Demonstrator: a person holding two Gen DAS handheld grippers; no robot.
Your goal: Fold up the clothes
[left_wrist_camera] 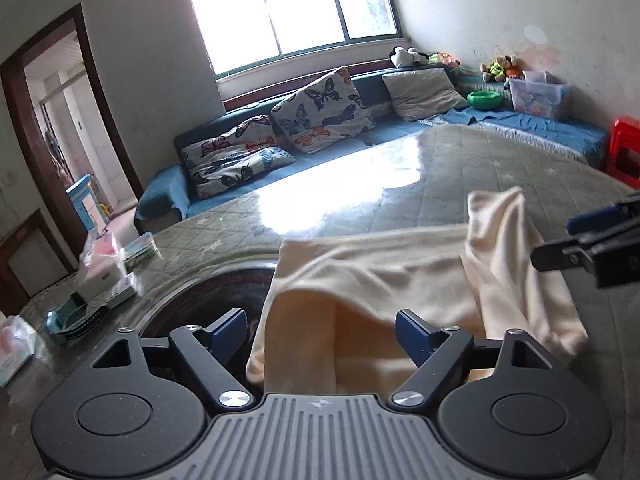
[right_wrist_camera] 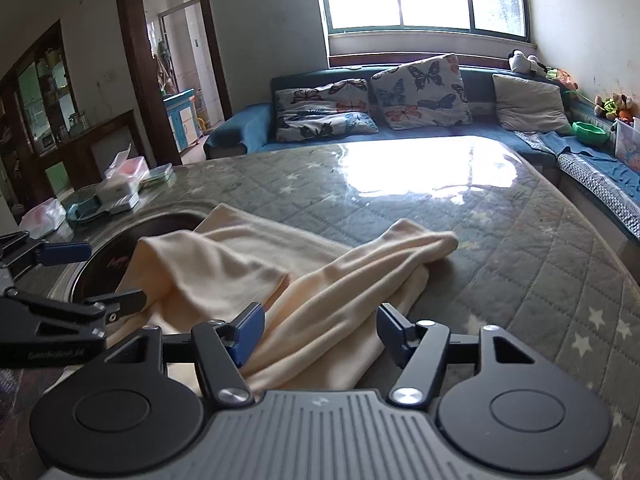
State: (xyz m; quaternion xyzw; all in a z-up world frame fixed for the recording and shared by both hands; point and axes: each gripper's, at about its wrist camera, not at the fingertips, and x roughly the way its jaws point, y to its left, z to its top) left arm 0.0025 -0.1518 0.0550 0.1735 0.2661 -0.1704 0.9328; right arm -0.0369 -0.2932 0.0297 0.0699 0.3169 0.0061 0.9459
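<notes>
I see the cream-coloured soft cloth garment (right_wrist_camera: 256, 280) lying rumpled at the near edge of the quilted grey-green star-patterned table cover (right_wrist_camera: 500, 240), partly over a dark round inset (right_wrist_camera: 120, 256). My left gripper (left_wrist_camera: 320, 334) has its jaws apart, cloth between them, unpinched. My right gripper (right_wrist_camera: 320, 334) likewise stands apart over a fold, not clamping.

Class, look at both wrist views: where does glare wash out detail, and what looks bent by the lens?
Left wrist view: window blown white, glare patch on the table, doorframe bowed. Right wrist view: same glare on the table; cream garment evenly lit, table edge curved.
</notes>
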